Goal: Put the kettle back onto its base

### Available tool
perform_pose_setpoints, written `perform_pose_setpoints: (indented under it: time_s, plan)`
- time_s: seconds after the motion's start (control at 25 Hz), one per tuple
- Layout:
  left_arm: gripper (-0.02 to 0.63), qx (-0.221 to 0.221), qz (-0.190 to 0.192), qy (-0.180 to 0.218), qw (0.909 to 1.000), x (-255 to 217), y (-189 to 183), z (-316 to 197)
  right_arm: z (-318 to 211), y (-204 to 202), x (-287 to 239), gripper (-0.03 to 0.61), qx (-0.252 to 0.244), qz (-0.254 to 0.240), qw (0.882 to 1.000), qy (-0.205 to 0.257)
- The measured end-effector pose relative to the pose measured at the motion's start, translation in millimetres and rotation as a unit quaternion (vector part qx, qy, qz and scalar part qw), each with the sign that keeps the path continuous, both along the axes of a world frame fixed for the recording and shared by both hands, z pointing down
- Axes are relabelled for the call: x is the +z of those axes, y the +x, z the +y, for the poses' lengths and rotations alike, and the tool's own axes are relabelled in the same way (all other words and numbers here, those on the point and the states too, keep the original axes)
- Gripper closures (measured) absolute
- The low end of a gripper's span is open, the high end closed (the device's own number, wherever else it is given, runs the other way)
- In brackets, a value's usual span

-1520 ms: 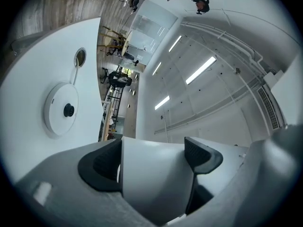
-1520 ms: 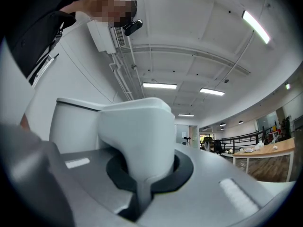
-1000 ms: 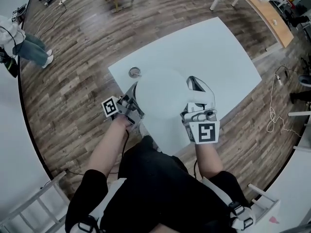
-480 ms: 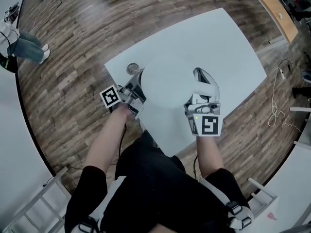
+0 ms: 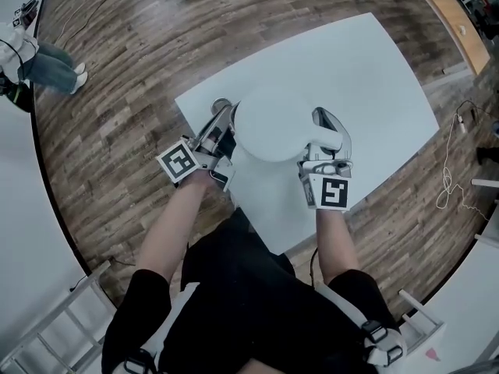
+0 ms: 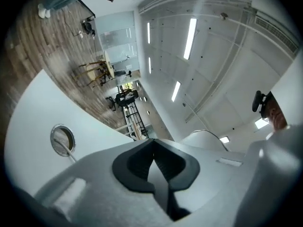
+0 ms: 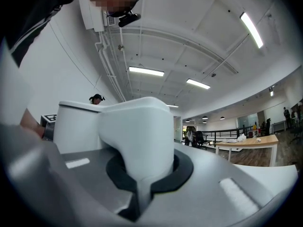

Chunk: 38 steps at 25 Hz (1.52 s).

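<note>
A white kettle hangs over the near left part of the white table; I look down on its round top. My right gripper is shut on the kettle's handle. In the right gripper view the thick white handle fills the jaws, with the kettle body behind it. My left gripper lies against the kettle's left side. Its jaws meet, and I see nothing between them. No view shows the kettle's base.
A metal-ringed cable hole sits in the table near the left gripper and shows in the left gripper view with a cord in it. A person's legs stand far left. A wooden desk and floor cables are to the right.
The kettle has sunk toward the table and looks smaller from above. The left gripper has rolled and slid toward the cable hole. The right gripper came down with the handle.
</note>
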<state>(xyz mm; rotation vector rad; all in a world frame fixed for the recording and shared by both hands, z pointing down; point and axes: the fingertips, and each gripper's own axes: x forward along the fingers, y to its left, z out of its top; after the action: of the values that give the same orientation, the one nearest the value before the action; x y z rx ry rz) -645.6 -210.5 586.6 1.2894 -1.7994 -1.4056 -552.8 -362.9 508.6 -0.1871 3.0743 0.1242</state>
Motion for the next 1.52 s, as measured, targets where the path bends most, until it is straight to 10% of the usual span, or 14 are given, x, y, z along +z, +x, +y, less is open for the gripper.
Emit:
perform_pose_setpoints:
  time_s: [1.52]
  plan:
    - [0.621, 0.014, -0.020, 0.009, 0.9997, 12.5, 7.9, -6.3, -0.9, 1.6, 48.3, 0.574, 0.020, 0.025, 0.999, -0.024]
